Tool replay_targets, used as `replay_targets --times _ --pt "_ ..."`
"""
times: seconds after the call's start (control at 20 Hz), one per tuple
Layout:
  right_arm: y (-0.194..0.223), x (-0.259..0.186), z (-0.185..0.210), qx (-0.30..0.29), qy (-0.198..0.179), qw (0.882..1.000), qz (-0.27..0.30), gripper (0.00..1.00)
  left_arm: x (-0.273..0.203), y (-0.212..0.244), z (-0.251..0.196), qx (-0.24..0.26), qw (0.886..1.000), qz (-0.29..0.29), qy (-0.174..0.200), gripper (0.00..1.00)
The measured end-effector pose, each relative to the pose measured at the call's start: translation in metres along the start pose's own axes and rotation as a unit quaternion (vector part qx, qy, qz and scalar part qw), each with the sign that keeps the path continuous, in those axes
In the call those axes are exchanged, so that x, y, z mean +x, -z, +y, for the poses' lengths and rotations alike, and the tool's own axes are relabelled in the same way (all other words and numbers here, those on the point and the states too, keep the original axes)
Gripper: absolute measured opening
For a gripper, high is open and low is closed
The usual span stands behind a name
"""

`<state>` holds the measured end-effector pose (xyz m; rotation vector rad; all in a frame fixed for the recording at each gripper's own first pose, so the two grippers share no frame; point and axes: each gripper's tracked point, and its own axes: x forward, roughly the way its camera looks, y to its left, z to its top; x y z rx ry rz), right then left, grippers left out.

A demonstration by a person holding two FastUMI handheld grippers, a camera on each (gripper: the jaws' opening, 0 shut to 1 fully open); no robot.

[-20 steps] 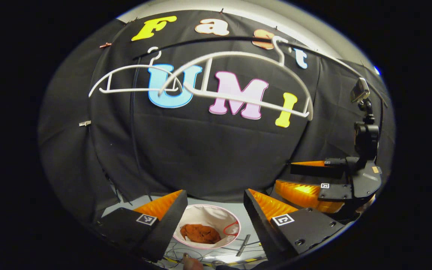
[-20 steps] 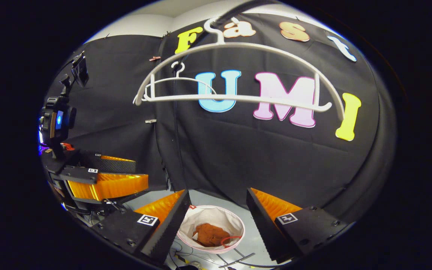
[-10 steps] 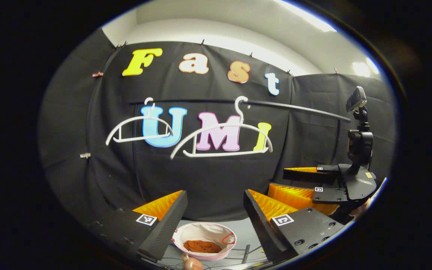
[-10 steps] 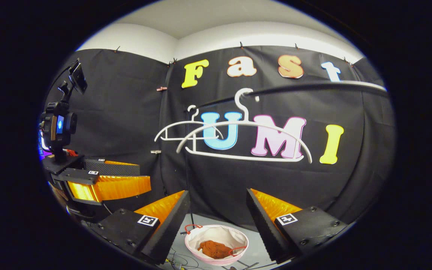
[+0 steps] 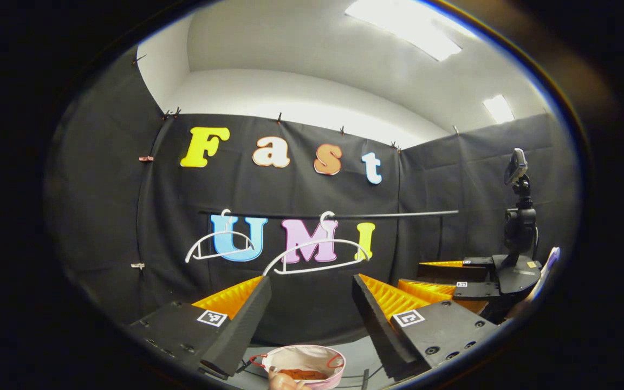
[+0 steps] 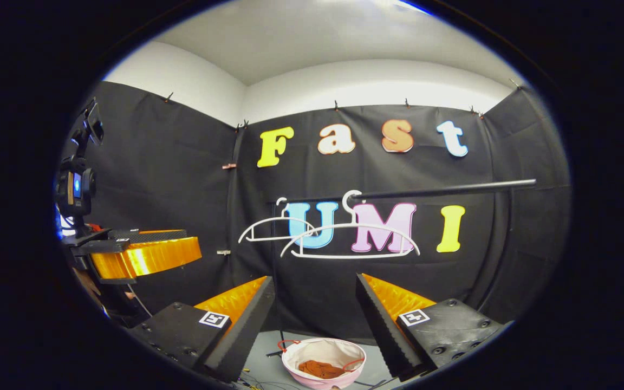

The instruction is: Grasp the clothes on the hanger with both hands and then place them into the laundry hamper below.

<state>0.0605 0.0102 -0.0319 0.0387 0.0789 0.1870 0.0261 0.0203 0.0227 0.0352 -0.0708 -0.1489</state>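
In the left gripper view we look into a booth hung with black cloth, a white wall and ceiling above it with two bright ceiling lights (image 5: 404, 28). A dark rail (image 5: 344, 215) runs across the cloth, and we count two white hangers on it, both bare: a smaller one (image 5: 220, 246) to the left and a larger one (image 5: 317, 257) nearer the middle. Our left gripper (image 5: 310, 303) has its fingers spread wide with nothing between them. Below and between them, on the grey floor (image 5: 358, 352), sits one laundry hamper (image 5: 304, 360), white inside with a pink rim and red handles, and the rust-brown clothes (image 5: 302, 374) lie inside it. At the right edge we see the right gripper (image 5: 469, 276) held level, its two fingers apart

In the right gripper view we meet the same black cloth, white wall and ceiling, and the rail (image 6: 442, 190) crossing from the right. Again we count two bare white hangers, the smaller (image 6: 268, 230) behind and left of the larger (image 6: 352, 241). The right gripper (image 6: 314, 309) is wide apart and holds nothing. One hamper (image 6: 325, 362) stands on the grey floor (image 6: 266, 363) between the fingers, with the rust-brown clothes (image 6: 323, 369) bunched in its bottom. At the left edge the left gripper (image 6: 144, 252) shows side-on; from here we cannot tell its gap
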Motion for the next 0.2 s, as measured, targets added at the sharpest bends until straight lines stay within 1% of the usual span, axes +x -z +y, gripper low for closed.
replay_targets --times 0.1,0.15,0.2 --pt "-0.020 -0.018 0.014 0.002 0.000 1.000 -0.025 0.97 -0.022 -0.012 0.000 0.002 1.000 -0.017 -0.002 0.92" --pt "-0.029 -0.026 0.018 0.000 0.002 0.999 -0.035 0.97 -0.031 -0.019 0.002 0.006 1.000 -0.026 -0.006 0.95" --pt "-0.037 -0.034 0.018 -0.003 0.007 0.999 -0.042 0.99 -0.037 -0.024 0.000 0.010 0.999 -0.031 -0.007 0.95"
